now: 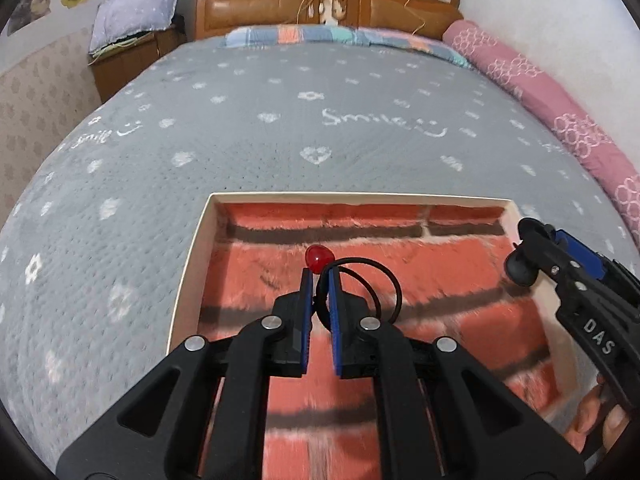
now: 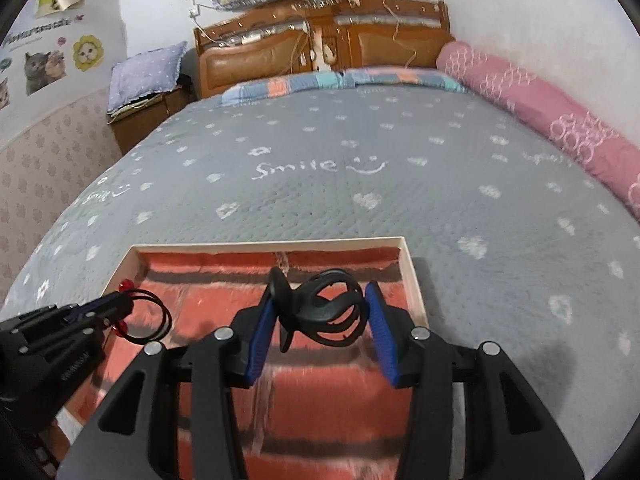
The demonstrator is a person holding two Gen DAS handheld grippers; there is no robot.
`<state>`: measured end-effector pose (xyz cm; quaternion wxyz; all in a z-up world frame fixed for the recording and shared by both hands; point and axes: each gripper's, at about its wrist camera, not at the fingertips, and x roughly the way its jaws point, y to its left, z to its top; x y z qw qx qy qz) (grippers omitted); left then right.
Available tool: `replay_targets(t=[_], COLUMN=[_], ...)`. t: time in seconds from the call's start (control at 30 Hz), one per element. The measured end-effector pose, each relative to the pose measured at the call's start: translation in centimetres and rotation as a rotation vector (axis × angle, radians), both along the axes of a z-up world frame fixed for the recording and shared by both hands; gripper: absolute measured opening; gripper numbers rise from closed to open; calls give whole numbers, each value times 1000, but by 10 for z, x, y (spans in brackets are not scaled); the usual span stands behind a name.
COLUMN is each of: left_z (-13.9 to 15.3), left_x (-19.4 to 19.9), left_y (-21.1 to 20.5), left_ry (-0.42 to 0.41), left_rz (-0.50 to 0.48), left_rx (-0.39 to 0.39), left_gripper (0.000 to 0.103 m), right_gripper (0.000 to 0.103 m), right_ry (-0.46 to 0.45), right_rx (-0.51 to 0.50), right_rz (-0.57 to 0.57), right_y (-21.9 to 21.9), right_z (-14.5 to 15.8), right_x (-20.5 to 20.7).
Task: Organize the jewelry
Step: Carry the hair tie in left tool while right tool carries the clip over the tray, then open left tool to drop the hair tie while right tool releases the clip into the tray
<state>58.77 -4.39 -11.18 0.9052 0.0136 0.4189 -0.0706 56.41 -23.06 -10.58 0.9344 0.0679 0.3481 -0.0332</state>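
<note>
A shallow cream box (image 1: 192, 256) lined with red brick-print plush lies on the grey bed; it also shows in the right wrist view (image 2: 412, 280). My left gripper (image 1: 320, 284) is shut on a black hair tie with red beads (image 1: 320, 258), held over the box's middle; the tie also shows in the right wrist view (image 2: 148, 316). My right gripper (image 2: 324, 304) is shut on a black hair claw clip (image 2: 324, 308), held over the box's right side. The right gripper with the clip (image 1: 522, 266) shows at the right of the left wrist view.
The grey "Smile" bedspread (image 1: 280, 128) spreads around the box. A pink rolled quilt (image 1: 560, 104) lies along the right wall. A wooden headboard (image 1: 320, 4) and a bedside cabinet with a purple pillow (image 1: 136, 16) stand at the far end.
</note>
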Motion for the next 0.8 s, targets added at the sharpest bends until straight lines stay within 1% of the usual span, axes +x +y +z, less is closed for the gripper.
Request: replay_targets(t=[0.07,0.17,0.27,0.37,0.43,0.53,0.6,0.67,0.7,0.77,0.8], left_z=[-5,-13,-22,-34,-40,-48,-47,-48,-48,-45,-42], left_x=[16,39,54,66,71,77,78,78,78,75,73], left_y=[-5,-6,-6,-8,-10,-10,-11,-13,-14,-11,-10], left_ry=[14,55,86,123,139,188,184,187,192,184,180], left_rz=[2,13,24,11,15,20,28,32,35,41,41], left_rx=[16,0,1,14,32,28,44,71,80,86,84], left_gripper=[6,6,6,6,7,9,10,21,30,34,37], right_gripper=[44,44,44,44,44,45,45,45,45,46,47], right_ry=[48,110,148,190,200,219,225,223,223,220,215], right_rx=[-2,4,7,29,10,-14,-10,2,1,4,7], right_rz=[3,-8,-24,-23,-20,-8,-6,-3,-3,5,13], right_y=[-1,-4,-6,-9,-6,-3,-2,-3,-3,-5,-5], right_z=[-10,-24,-34,-40,-39,-40,-40,-40,-40,-38,-35], right_x=[19,39,54,64,68,73,74,73,72,70,68])
